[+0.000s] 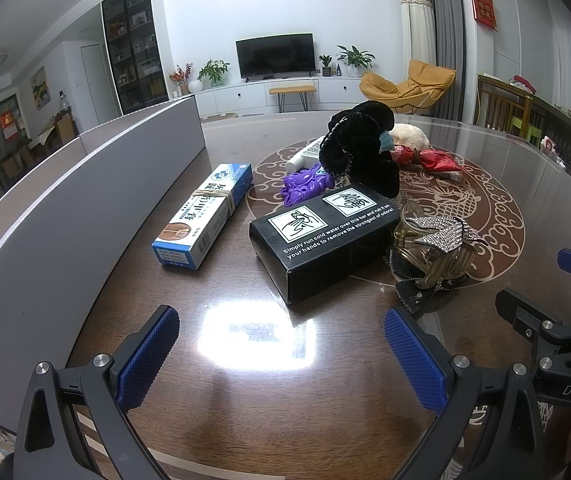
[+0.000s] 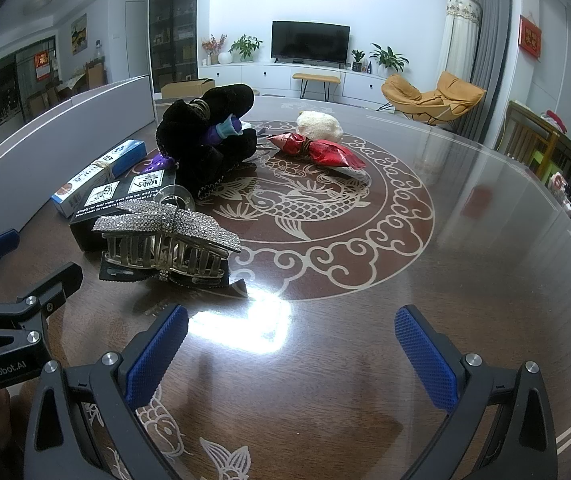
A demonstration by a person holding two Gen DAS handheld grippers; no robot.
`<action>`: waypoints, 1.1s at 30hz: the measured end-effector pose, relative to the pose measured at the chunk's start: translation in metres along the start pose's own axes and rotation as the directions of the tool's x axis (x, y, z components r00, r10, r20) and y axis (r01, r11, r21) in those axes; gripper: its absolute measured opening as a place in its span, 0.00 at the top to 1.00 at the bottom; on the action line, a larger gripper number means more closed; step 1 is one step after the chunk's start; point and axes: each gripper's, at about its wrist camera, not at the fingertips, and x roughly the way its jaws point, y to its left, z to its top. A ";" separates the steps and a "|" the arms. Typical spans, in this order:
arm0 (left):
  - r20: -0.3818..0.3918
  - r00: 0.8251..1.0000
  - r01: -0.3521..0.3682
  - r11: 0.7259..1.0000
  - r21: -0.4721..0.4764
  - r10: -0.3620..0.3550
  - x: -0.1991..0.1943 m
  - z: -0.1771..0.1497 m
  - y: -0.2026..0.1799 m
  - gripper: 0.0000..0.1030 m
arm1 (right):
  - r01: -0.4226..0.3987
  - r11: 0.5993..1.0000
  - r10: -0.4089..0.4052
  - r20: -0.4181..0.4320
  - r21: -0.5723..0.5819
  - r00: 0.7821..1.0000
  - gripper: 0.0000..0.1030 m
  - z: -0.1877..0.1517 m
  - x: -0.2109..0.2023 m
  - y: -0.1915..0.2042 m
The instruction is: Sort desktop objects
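Both grippers, left [image 1: 281, 354] and right [image 2: 291, 354], hover spread and empty. The long blue-and-white cardboard box [image 1: 204, 215] lies flat, its long axis along the grey partition [image 1: 45, 216].

Black box [image 1: 325, 240], blue-white carton [image 1: 201, 216], purple clip [image 1: 303, 186], red wrapper [image 2: 321, 150], rhinestone-silver claw [image 2: 169, 220].

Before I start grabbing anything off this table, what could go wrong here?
The rhinestone hair clip sits on a black bow and against the black box; closing a claw on it may drag both. The black plush lies over the purple toy, so lifting either could shift the other. Both claws are open and empty above the glossy table, where pieces may slide.
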 end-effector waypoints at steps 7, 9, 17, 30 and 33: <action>0.001 1.000 -0.001 1.000 0.000 0.001 0.000 0.000 0.000 0.00 | 0.000 1.000 0.000 -0.001 0.000 1.000 0.00 -0.001 0.000 0.001; 0.001 1.000 -0.001 1.000 0.000 0.001 0.000 0.000 0.000 0.00 | 0.000 1.000 0.000 -0.001 0.000 1.000 0.00 -0.001 -0.001 0.002; 0.001 1.000 -0.002 1.000 0.000 0.002 0.000 0.000 -0.001 0.00 | 0.000 1.000 0.000 -0.002 0.000 1.000 0.00 -0.001 0.000 0.002; 0.003 1.000 -0.005 1.000 0.002 0.005 0.000 -0.001 -0.001 0.00 | 0.001 1.000 -0.001 -0.002 0.001 1.000 0.00 -0.001 0.000 0.001; 0.005 1.000 -0.006 1.000 0.005 0.006 0.002 -0.001 -0.001 0.00 | 0.000 1.000 0.000 -0.002 0.002 1.000 0.00 -0.001 0.000 0.001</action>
